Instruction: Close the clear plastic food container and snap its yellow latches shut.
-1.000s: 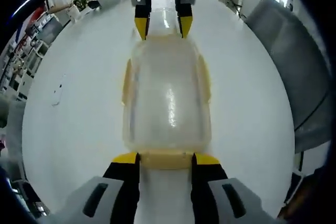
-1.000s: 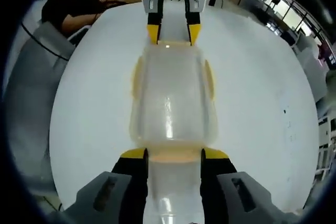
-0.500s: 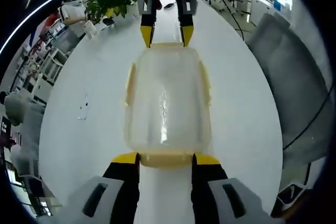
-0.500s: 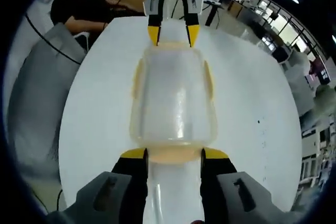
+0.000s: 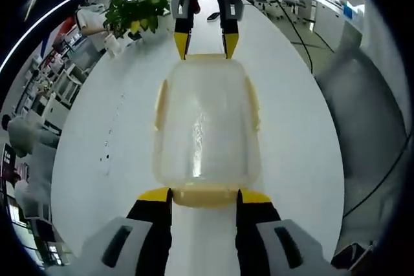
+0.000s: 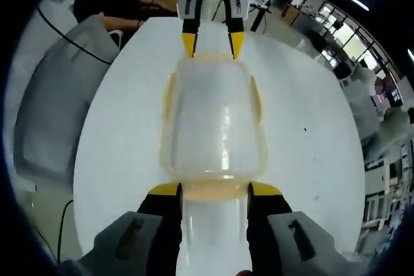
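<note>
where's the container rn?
Clear container sits on the white table, between the left gripper at its near end and the right gripper at its far end.

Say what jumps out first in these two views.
A clear container with yellow latches along its sides lies on a white table, in the middle of both views. One claw sits at each end of it: the left claw at one end latch, the right claw at the opposite one. A green plant stands at the table's far edge in the left gripper view.
</note>
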A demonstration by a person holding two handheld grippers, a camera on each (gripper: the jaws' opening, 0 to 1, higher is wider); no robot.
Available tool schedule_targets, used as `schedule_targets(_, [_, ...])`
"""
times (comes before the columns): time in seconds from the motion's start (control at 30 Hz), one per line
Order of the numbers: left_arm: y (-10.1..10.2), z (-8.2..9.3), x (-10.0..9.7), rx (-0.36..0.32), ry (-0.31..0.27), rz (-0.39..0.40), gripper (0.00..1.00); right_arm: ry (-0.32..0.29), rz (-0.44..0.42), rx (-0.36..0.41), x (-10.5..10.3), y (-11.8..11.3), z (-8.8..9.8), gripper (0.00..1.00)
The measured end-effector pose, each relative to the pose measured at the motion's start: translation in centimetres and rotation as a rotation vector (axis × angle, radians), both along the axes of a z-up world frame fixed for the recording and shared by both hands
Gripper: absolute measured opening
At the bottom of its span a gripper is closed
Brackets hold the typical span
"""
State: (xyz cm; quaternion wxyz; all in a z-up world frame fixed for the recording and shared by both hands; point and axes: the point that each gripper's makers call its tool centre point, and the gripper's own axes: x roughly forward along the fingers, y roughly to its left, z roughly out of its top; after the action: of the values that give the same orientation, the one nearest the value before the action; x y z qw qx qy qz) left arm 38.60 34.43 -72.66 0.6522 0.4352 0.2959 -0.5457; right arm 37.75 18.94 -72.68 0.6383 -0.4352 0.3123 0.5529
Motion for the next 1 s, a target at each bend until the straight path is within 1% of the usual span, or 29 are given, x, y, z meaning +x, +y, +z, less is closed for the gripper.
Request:
schedule_targets(0.03, [-1.0, -0.1, 0.1, -0.001, 0.0, -0.002, 0.32, 0.001, -0.003, -0.003, 0.2, -1.1, -0.1, 0.35])
schedule_targets(0.13, [-3.2, -0.4, 0.3, -0.006, 0.002, -0.003, 0.32, 0.008, -0.008, -0.002, 0.4, -3.3, -0.3, 0.35])
schedule_targets(0.17, [-4.0, -0.6, 0.4, -0.009, 0.004, -0.002, 0.32, 0.007, -0.007, -0.001, 0.8, -4.2, -0.5, 0.35])
schedule_targets(0.23, [-5.2, -0.9, 0.6, -0.011, 0.009, -0.002, 0.32, 0.01, -0.007, 0.002, 0.9, -5.3, -0.7, 0.35])
schedule_targets(0.27, [-6.1, -1.1, 0.7, -0.011, 0.013, -0.002, 0.32, 0.015, -0.007, 0.001, 0.9, -6.2, -0.9, 0.35])
schedule_targets(0.33, [-7.5, -1.5, 0.8, -0.011, 0.019, -0.001, 0.32, 0.014, -0.006, -0.01, 1.8, -7.6, -1.4, 0.35])
schedule_targets(0.4, [-8.8, -1.9, 1.1, -0.003, 0.022, 0.001, 0.32, 0.018, -0.006, -0.013, 1.9, -8.8, -1.7, 0.35])
schedule_targets(0.43, [-9.3, -2.1, 1.2, -0.001, 0.025, 0.001, 0.32, 0.021, -0.007, -0.014, 2.3, -9.3, -1.9, 0.35])
schedule_targets(0.53, [-10.7, -2.4, 1.5, 0.002, 0.034, 0.002, 0.33, 0.032, -0.008, -0.016, 2.4, -10.7, -2.3, 0.35])
schedule_targets(0.6, [-11.4, -2.7, 1.8, 0.008, 0.034, 0.006, 0.33, 0.033, -0.009, -0.011, 3.1, -11.5, -2.6, 0.35])
schedule_targets(0.77, [-12.9, -3.5, 2.2, 0.025, 0.048, 0.002, 0.33, 0.049, -0.012, -0.01, 3.2, -12.9, -3.8, 0.36])
schedule_targets(0.9, [-13.3, -4.1, 2.5, 0.035, 0.06, 0.001, 0.33, 0.064, -0.015, 0.003, 3.2, -13.5, -4.3, 0.36])
schedule_targets(1.0, [-13.3, -4.3, 2.7, 0.04, 0.067, 0.004, 0.33, 0.067, -0.013, 0.009, 3.2, -13.5, -4.6, 0.36])
